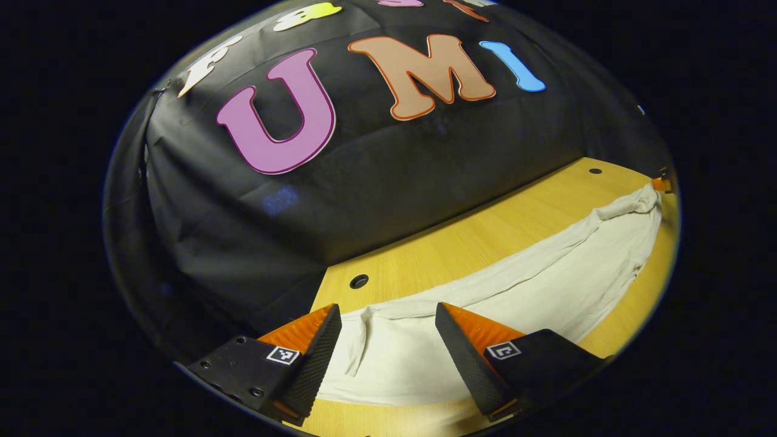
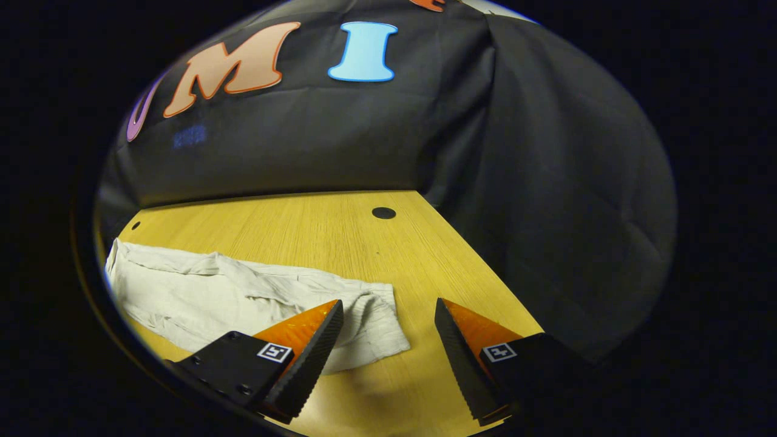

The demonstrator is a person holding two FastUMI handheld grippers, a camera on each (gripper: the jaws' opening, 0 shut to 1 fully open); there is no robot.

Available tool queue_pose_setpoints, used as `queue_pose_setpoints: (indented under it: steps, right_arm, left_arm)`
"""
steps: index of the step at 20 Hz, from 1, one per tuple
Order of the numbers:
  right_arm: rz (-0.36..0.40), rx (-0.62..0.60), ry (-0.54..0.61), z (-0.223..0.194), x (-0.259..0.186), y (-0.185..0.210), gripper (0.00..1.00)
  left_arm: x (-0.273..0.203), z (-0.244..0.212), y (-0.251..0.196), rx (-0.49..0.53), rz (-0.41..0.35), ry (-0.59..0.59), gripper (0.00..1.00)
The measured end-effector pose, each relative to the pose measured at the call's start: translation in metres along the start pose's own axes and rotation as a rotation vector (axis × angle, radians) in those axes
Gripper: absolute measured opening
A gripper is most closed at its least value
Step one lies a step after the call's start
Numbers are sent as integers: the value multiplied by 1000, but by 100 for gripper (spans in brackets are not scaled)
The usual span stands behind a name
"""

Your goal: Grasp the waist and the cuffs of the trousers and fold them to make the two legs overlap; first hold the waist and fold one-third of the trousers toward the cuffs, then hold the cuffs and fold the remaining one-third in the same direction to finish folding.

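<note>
Basically pre-grasp: both grippers are spread wide and have hold of nothing. White trousers (image 1: 534,285) lie stretched lengthwise on the wooden counter (image 1: 449,243), legs seemingly already overlapped, cloth rumpled. Left gripper (image 1: 388,337) hovers over one end of the trousers, fabric showing in the gap between its fingers; which end is waist, cannot tell for sure. Right gripper (image 2: 388,334) sits at the opposite end (image 2: 370,328), only its left finger over the cloth edge, the other finger over bare counter.

Risks, as judgement:
- Right gripper is off to the side, so closing here could pinch just a corner or miss.
- Grabbing one layer only would drag the legs apart.
- Existing wrinkles could leave an uneven one-third fold.
- Cloth may slide on the smooth counter.
</note>
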State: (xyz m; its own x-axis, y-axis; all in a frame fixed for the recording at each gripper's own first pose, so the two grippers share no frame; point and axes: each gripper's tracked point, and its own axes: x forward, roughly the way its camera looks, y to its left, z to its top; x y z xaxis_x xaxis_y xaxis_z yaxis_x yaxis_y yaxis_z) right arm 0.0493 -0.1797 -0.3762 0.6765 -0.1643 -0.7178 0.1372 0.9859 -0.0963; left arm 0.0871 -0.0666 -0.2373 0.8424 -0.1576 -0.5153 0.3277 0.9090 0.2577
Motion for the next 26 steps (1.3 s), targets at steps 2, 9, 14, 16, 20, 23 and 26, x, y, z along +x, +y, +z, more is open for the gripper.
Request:
queue_pose_setpoints:
  steps: [2, 9, 14, 16, 20, 23, 26]
  right_arm:
    - [28, 67, 33, -9, 4, -2, 99]
    - [77, 245, 134, -41, 21, -10, 87]
    - [131, 257, 203, -57, 35, 6, 67]
    - [128, 259, 211, -58, 35, 5, 56]
    - [175, 270, 203, -50, 43, 11, 29]
    - [172, 224, 194, -48, 41, 5, 9]
    - [149, 186, 183, -36, 36, -5, 9]
  left_arm:
    - [-6, 5, -9, -15, -3, 2, 95]
    - [-23, 13, -28, -5, 2, 14, 96]
    - [-32, 14, -33, 0, 17, 26, 96]
    - [-35, 17, -34, 5, 22, 24, 95]
    - [-39, 18, -38, -1, 32, 30, 96]
    - [-43, 21, -43, -2, 34, 29, 96]
    - [-47, 29, -46, 5, 37, 12, 96]
